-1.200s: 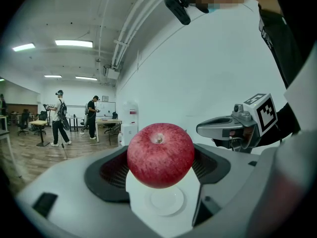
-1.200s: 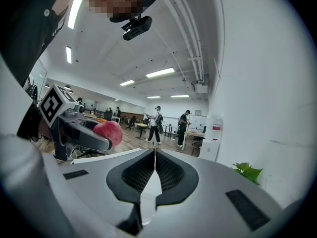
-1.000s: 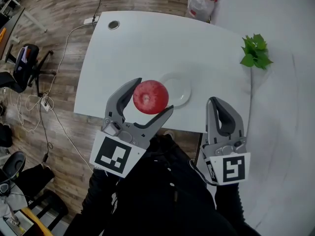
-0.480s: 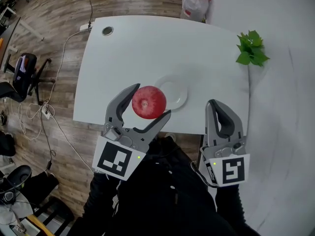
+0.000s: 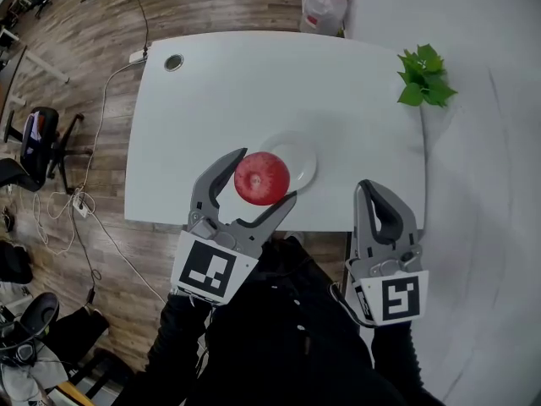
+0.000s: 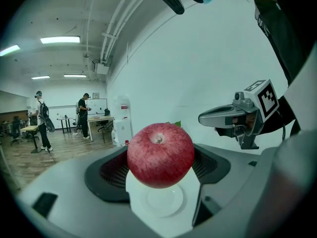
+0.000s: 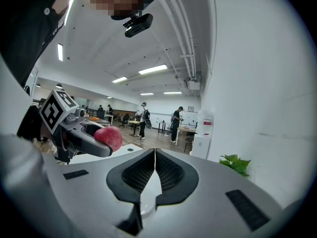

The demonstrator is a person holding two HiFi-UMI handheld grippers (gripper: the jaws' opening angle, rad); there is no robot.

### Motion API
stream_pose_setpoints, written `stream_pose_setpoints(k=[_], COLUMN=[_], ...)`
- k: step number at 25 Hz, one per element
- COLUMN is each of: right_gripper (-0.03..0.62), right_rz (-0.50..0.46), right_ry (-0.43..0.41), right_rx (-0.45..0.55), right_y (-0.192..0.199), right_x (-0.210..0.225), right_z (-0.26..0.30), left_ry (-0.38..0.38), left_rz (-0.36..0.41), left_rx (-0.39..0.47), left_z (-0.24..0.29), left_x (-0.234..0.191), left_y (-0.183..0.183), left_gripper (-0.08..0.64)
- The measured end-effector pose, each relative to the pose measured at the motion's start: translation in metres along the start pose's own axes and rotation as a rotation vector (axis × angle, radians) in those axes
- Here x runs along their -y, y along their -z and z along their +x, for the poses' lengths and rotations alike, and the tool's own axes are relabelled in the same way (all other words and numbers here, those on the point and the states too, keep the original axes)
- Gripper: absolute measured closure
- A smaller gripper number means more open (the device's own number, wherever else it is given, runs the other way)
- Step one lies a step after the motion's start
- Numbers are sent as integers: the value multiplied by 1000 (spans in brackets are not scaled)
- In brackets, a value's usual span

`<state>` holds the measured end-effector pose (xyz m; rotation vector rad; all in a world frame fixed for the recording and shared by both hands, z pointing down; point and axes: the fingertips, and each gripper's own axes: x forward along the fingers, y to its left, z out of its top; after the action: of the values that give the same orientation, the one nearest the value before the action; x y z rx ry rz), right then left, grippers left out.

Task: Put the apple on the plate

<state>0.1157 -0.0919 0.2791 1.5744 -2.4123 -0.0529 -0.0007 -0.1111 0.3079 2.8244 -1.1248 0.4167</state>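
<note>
While you hold the apple [image 5: 260, 178] between the jaws of your left gripper [image 5: 265, 176], both jaws press against its sides, spread about as wide as the fruit. In the head view the apple covers the plate's [image 5: 304, 161] left edge, so from there you can't tell whether it hangs over the plate or beside it. The left gripper view settles that: the white plate lies straight beneath the apple, seen past its underside, and the apple is raised clear of it, stem end up.

Your right gripper [image 5: 368, 189] hovers to the right of the plate and nearer to you, just off the edge of the white table [image 5: 254, 91]. Its own view shows what the head view only hints at: the two jaws meet in a thin line with nothing between them. That view also catches the apple from the side, out to the left.

The green plant [image 5: 424, 76] stands well beyond the plate, to its right, at the table's far corner. Only the gripper views show people standing at desks far behind the plate.
</note>
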Motion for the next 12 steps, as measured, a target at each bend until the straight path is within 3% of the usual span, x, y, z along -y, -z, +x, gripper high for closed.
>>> stream_pose_setpoints(k=[6, 9, 12], right_gripper=[551, 551, 551], right_rz=[18, 22, 29], right_ry=[21, 29, 36], right_rx=[-20, -32, -44], right_y=[10, 15, 18], right_x=[8, 9, 10], right_z=[-5, -7, -9], left_ry=[44, 50, 90], left_rz=[59, 44, 90], left_rx=[3, -16, -15], left_z=[24, 32, 41], left_x=[3, 6, 8], left_y=[4, 10, 20], left_gripper=[190, 189, 189])
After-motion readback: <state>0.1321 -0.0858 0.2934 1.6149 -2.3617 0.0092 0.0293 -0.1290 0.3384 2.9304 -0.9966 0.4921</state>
